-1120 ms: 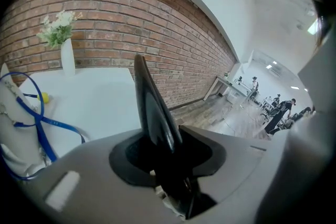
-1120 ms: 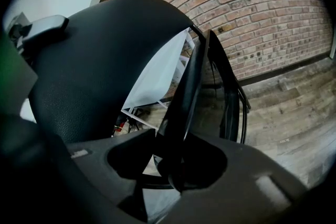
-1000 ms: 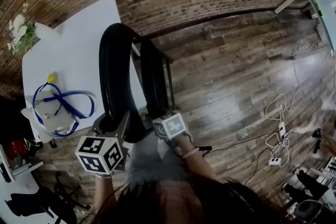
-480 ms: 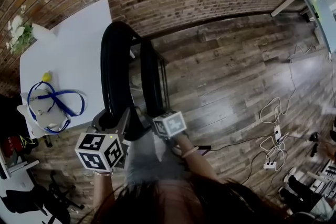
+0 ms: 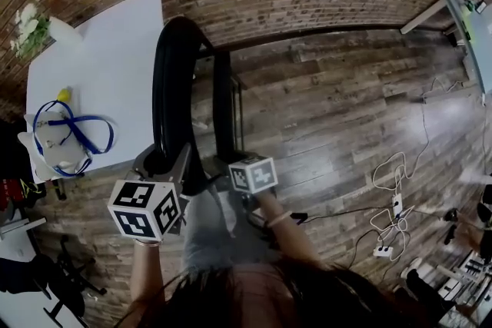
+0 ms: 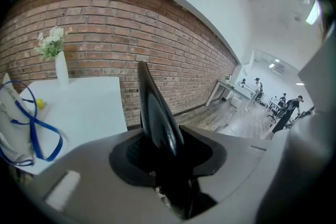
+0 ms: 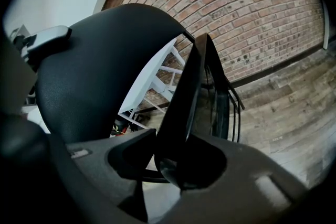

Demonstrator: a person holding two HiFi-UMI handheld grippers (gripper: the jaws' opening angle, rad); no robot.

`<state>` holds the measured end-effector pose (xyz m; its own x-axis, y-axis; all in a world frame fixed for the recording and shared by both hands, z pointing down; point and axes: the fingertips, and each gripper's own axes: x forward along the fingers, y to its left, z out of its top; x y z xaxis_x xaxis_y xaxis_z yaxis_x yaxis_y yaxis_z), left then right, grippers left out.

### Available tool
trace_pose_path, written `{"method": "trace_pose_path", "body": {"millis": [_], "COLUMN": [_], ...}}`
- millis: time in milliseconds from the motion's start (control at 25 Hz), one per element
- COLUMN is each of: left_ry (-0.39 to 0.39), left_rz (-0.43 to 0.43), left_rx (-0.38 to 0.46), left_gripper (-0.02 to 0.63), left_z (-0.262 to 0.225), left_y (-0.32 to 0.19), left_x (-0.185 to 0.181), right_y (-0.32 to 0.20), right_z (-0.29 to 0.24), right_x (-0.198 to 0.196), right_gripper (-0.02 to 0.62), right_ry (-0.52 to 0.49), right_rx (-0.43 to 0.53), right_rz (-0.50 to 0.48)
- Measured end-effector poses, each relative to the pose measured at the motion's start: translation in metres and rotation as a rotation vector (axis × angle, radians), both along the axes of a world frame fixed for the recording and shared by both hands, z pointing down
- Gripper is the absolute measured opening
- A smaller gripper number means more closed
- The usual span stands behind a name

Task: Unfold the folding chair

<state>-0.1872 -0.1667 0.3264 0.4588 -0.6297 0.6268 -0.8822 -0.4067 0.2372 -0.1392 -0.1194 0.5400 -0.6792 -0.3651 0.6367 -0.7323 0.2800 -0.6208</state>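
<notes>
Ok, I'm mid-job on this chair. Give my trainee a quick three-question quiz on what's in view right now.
1. True or false: the folding chair is already fully unfolded.
2. The right hand-held gripper is closed on: A a broom handle, B the chair's thin black panel, C a cardboard box.
3. Fill in: the flower vase stands on the ___ table.
Key: 1 false, its panels stand upright and close together; 2 B; 3 white.
</notes>
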Motion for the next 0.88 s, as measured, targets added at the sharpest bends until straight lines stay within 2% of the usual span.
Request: {"method": "trace_pose_path", "body": {"millis": [240,560,880], "left_ry": [-0.022,0.003,0.023], "left_rz": [-0.005,-0.007,-0.003], "left_rx": [-0.005,-0.026,-0.037], "left_gripper": [0.132,0.13,0.13], "left_z": [0.002,0.008,0.011], "left_y": [-0.001,-0.001,-0.004], "left_x": [-0.001,-0.012,-0.033], "right_y": [0.0,0.003,-0.001], "right_z": [0.001,0.005,0.006], "right_x": [0.014,0.028,0.013], "right_gripper": [0.149,0.15,0.152], "right_ry": [-0.003,0.04,0.083], "right_rx": [0.001,-0.051,-0.056], "right_rz": [0.022,0.07,0.083]}}
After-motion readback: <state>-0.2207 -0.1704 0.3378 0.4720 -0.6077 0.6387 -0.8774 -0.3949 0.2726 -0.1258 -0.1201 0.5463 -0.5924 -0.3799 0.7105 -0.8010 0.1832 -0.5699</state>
